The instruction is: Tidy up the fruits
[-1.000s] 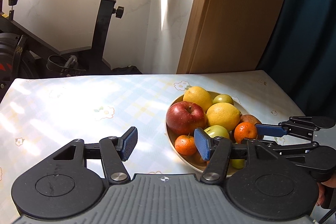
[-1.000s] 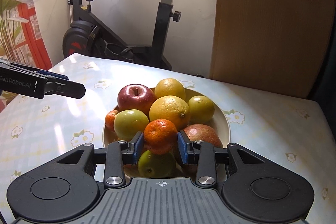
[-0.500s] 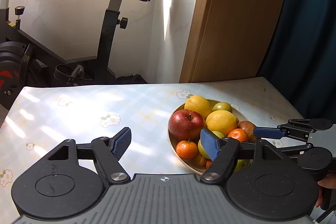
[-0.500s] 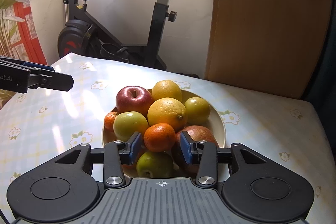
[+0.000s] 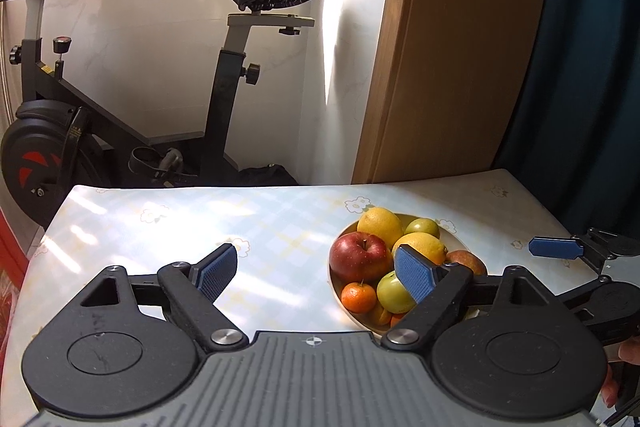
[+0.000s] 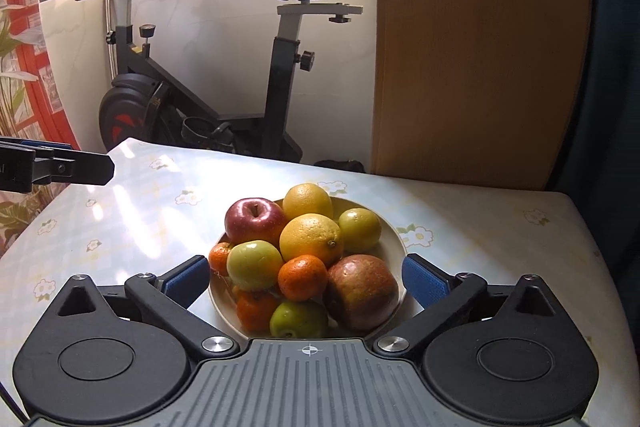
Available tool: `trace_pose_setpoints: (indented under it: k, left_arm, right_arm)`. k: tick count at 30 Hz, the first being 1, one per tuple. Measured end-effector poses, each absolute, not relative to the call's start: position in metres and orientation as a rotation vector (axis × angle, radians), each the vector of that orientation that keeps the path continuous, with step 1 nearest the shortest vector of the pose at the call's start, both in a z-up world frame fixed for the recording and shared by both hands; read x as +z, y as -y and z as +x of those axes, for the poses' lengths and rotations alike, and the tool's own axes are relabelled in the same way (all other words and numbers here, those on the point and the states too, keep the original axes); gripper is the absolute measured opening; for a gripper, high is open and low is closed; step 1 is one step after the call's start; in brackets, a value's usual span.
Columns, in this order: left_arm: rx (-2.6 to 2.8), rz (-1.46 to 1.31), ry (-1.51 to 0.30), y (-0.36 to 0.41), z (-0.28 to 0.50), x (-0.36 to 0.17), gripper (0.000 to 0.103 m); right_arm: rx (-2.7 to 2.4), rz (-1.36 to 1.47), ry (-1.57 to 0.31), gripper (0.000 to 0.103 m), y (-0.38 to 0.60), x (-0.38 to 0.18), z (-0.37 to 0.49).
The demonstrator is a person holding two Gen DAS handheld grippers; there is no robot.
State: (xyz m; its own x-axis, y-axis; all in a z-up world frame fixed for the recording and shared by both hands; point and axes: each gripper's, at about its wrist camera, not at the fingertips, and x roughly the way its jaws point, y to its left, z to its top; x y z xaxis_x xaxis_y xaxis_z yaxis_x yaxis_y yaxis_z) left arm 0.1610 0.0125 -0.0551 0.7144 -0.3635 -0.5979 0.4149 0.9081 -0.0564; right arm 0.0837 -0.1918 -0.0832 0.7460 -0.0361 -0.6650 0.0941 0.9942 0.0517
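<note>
The right gripper [image 6: 306,277] stands released. Its jaws have just been opening and now spread wider than the heap of fruit, with nothing pressed between the blue pads. The small orange mandarin [image 6: 303,277] lies free on top of the pile, between the green apple [image 6: 254,264] and the dull red russet apple [image 6: 361,291].

The left gripper [image 5: 316,269] is also released, its jaws likewise just opened, and they are empty. It hangs over bare tablecloth just beside the bowl, one pad overlapping the fruit in the left wrist view only.

All fruit seen sits in the shallow cream round bowl [image 6: 394,233] on the pale floral-print table [image 6: 120,215]: a glossy red apple [image 6: 255,221], two large yellow-orange citrus [image 6: 311,239], a yellow-green round fruit [image 6: 359,229], further mandarins and a green fruit low at the near rim. No fruit shows outside the bowl, so the sorting appears at or near completion.

Risks, as judged:
- The heap is stacked above the rim. The top mandarin rests on rounded neighbours and may roll off if the pile is nudged.
- The wide right-hand jaws flank the bowl closely. A careless sideways withdrawal could catch the rim and shift or tip the bowl.
- A fruit escaping would run across the smooth cloth towards the table edge.
</note>
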Motion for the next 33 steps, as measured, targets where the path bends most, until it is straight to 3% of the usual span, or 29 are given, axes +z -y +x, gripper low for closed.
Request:
trace_pose_setpoints:
  k: [33]
  left_arm:
    - [-0.313, 0.072, -0.472, -0.022, 0.077, 0.041, 0.094]
  right_arm:
    - [-0.114, 0.100, -0.553, 0.103, 0.169, 0.045, 0.010]
